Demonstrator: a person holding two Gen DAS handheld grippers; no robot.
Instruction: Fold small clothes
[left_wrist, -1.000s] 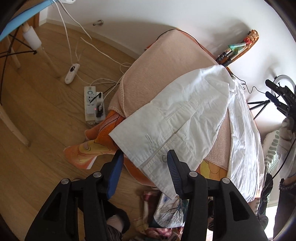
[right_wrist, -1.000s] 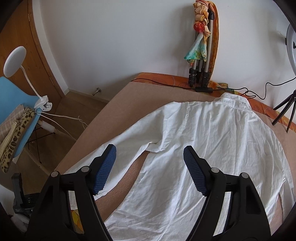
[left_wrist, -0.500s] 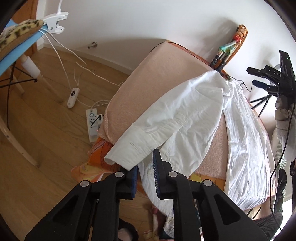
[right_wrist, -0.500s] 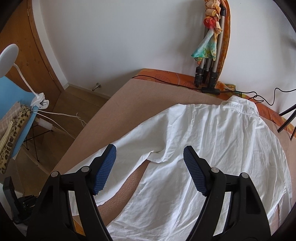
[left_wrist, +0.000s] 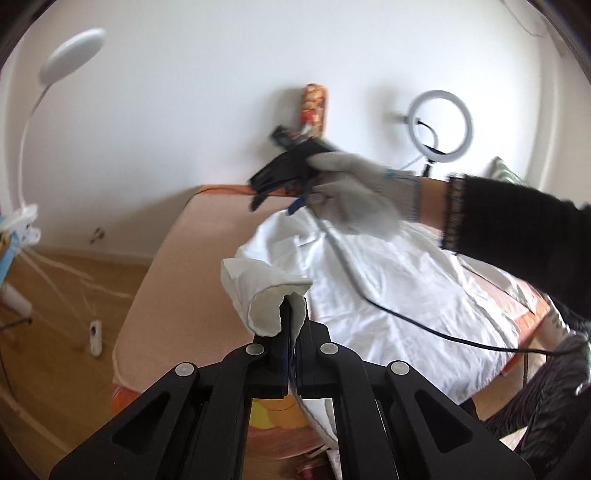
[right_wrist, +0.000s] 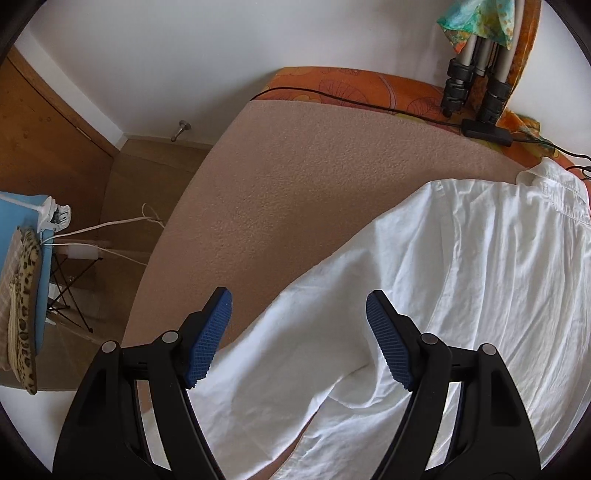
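The left tongs (left_wrist: 291, 325), at lower centre of the left wrist view, are pinching a cuffed end of the white shirt (left_wrist: 388, 280), lifting it into a curled fold above the bed. The right tongs (right_wrist: 298, 332), low in the right wrist view, are standing wide apart and gripping nothing, hovering over the shirt's sleeve. The shirt (right_wrist: 461, 280) is lying spread across the right half of that frame on the beige blanket (right_wrist: 314, 177) covering the bed, collar toward the upper right. In the left view a gloved hand (left_wrist: 354, 192) is holding the right tongs at centre right, blurred. A ring light (left_wrist: 439, 125) is standing at upper right, against the wall.
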